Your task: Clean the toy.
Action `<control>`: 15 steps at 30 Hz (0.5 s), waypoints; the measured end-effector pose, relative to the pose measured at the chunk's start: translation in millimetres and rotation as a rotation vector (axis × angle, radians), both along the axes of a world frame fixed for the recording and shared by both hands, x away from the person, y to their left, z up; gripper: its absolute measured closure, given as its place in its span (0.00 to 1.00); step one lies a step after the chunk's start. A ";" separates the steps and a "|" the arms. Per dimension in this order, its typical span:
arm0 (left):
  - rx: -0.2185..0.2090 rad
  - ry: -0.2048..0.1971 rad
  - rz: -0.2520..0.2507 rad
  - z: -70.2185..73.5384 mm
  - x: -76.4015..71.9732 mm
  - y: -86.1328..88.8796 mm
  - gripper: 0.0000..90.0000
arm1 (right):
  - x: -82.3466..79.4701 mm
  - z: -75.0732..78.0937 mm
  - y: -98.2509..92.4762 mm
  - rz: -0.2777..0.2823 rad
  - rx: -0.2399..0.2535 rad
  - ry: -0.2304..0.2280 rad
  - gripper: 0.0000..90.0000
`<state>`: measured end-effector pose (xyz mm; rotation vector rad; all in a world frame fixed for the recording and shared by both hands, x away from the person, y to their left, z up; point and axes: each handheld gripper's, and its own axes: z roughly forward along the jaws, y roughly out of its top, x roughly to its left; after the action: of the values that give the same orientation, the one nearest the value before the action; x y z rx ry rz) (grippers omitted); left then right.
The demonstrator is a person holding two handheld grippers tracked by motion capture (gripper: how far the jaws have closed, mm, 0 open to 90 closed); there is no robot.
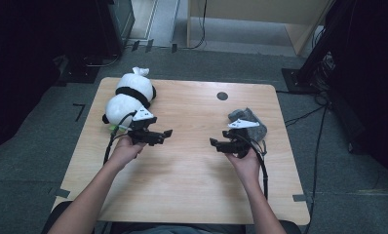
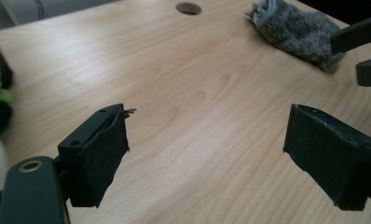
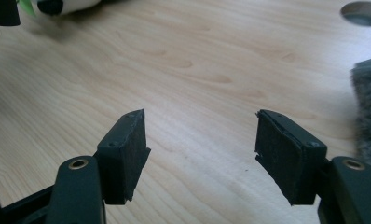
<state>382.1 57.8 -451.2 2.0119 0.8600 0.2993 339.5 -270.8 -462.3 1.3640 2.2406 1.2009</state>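
Both grippers: I am holding them over bare table (image 1: 182, 165).
Left gripper (image 1: 164, 134): jaws gaping, near panda plush (image 1: 128, 100).
Right gripper (image 1: 217, 143): jaws apart, beside grey sock (image 1: 250, 119).

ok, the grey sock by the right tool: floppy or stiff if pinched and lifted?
Probably floppy: the grey sock lies crumpled in soft folds on the table. Likely light, being thin knit fabric. Its fuzzy surface should grip well, though it may drape and drag when lifted.
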 end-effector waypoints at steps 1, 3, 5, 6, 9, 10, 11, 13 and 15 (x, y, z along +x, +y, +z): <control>0.011 0.002 -0.003 -2.6 -1.6 -3.0 0.15 | -0.5 -2.3 3.0 0.007 -0.009 0.001 0.38; 0.020 0.009 -0.014 -8.2 -4.8 -7.6 0.15 | -2.1 -7.7 7.1 0.015 0.002 -0.009 0.40; 0.015 0.020 -0.014 -15.2 -8.5 -12.0 0.15 | -2.4 -13.4 11.8 0.015 0.018 0.010 0.40; 0.014 0.030 -0.019 -18.2 -9.7 -13.6 0.15 | -2.0 -17.4 15.5 0.023 0.015 0.025 0.40; 0.020 0.054 -0.010 -26.6 -12.1 -18.5 0.16 | -1.1 -25.5 23.9 0.042 -0.006 0.040 0.40; 0.016 0.063 -0.008 -29.9 -13.2 -20.2 0.16 | -0.8 -28.3 27.0 0.048 -0.010 0.044 0.40; 0.020 0.076 -0.012 -32.8 -14.2 -22.4 0.16 | -0.9 -30.7 30.4 0.050 -0.012 0.051 0.40; 0.044 0.078 -0.025 -38.4 -16.2 -27.3 0.16 | -1.3 -35.2 36.9 0.058 -0.026 0.054 0.40; 0.077 0.093 -0.041 -44.3 -17.4 -31.8 0.16 | -2.2 -38.9 42.6 0.062 -0.040 0.053 0.40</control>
<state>364.7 25.9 -495.4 2.1261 0.8755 0.2195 337.3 -228.3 -501.2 1.3353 2.3470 1.1460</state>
